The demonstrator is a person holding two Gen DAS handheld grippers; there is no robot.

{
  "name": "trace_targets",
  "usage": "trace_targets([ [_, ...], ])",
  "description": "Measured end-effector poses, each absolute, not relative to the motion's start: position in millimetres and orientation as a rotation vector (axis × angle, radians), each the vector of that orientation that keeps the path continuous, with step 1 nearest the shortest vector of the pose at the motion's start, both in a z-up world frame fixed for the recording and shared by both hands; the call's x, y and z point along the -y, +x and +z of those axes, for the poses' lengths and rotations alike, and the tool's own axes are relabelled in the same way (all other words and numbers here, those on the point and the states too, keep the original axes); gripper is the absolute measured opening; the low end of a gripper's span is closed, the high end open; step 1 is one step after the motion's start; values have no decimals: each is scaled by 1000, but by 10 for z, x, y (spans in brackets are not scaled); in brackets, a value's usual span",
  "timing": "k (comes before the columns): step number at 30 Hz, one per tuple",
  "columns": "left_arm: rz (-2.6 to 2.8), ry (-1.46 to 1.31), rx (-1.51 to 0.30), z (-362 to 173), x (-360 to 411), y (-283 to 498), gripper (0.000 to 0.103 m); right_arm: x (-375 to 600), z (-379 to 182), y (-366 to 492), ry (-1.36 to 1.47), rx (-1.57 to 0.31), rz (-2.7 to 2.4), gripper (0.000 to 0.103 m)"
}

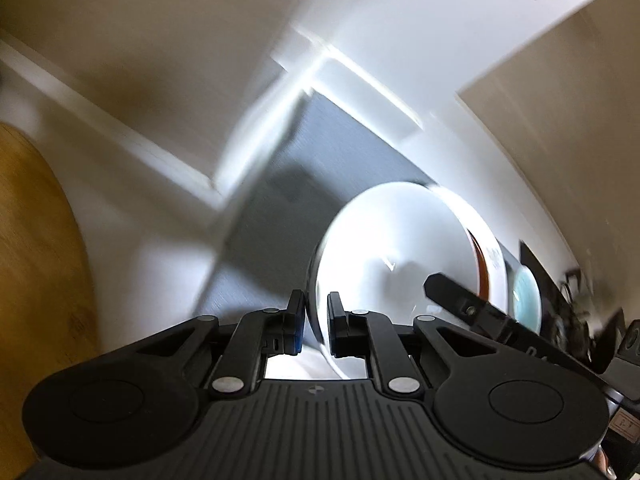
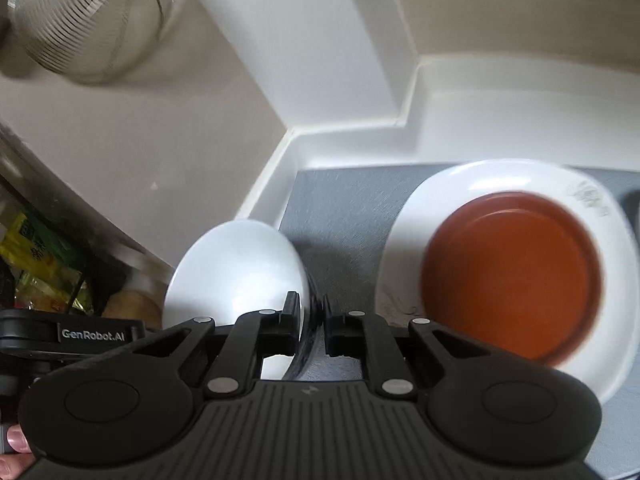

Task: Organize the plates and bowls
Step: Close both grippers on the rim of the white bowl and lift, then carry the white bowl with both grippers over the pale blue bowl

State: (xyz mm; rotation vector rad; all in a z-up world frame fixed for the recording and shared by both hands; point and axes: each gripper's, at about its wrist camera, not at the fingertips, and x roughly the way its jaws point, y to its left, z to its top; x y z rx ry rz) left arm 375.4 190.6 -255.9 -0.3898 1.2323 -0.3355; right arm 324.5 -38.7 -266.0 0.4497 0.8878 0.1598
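A white bowl (image 1: 384, 256) is held tilted above a grey mat (image 1: 320, 168). My left gripper (image 1: 317, 320) is shut on its near rim. My right gripper (image 2: 312, 320) is shut on the rim of the same white bowl (image 2: 236, 268), seen from the other side; its body shows in the left wrist view (image 1: 480, 312). On the grey mat (image 2: 340, 208) a brown plate (image 2: 508, 276) sits on a white square plate (image 2: 520, 176). These also show behind the bowl in the left wrist view, next to a pale blue dish (image 1: 526, 296).
A white raised ledge (image 2: 360, 132) borders the mat at the back. A metal mesh strainer (image 2: 88, 12) hangs at upper left. Packets of food (image 2: 36, 264) lie at the left. A wooden board (image 1: 36, 280) stands at the left of the left wrist view.
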Motion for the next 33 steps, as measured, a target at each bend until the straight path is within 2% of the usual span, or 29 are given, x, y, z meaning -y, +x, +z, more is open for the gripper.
trace_targets([
  [9, -509, -309, -1313, -2427, -1225, 3768, 12, 908, -2477, 2680, 436, -866, 48, 14],
  [21, -765, -14, -1262, -2049, 766, 4051, 12, 2308, -2267, 2216, 569, -731, -255, 13],
  [27, -782, 111, -1288, -2203, 1494, 4168, 12, 2808, -2416, 2307, 574, -722, -315, 13],
  [33, -690, 237, -1291, -2482, 1810, 4227, 12, 3011, -2786, 2526, 605, -785, -321, 13],
])
